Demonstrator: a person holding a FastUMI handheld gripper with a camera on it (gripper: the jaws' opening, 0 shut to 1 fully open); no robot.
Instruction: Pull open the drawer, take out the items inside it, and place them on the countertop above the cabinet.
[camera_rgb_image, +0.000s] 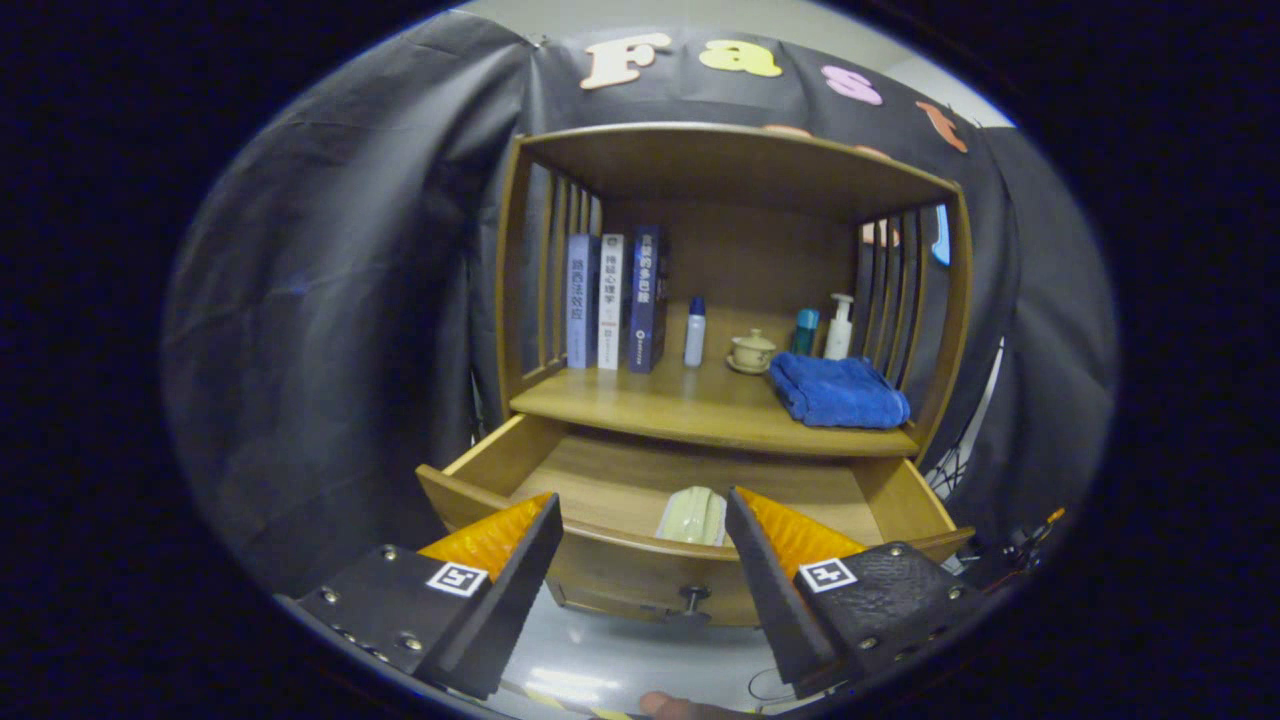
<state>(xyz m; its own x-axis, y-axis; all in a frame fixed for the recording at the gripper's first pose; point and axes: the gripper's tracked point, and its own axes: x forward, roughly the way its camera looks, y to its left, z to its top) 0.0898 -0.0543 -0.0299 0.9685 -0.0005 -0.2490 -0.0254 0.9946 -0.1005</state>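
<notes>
The pale rounded item (692, 515) in the open drawer (600, 480) looks light and perhaps slippery, best pinched across its sides by the spread, empty gripper (645, 520).

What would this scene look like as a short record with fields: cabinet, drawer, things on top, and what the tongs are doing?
cabinet: wooden cabinet against the black cloth wall
drawer: drawer pulled open, knob facing the tongs
inside drawer: one pale item, partly hidden by the front edge
countertop: books, small bottle, lidded cup, teal bottle, pump bottle, blue towel
tongs: tongs open, holding nothing, just before the drawer front
</notes>
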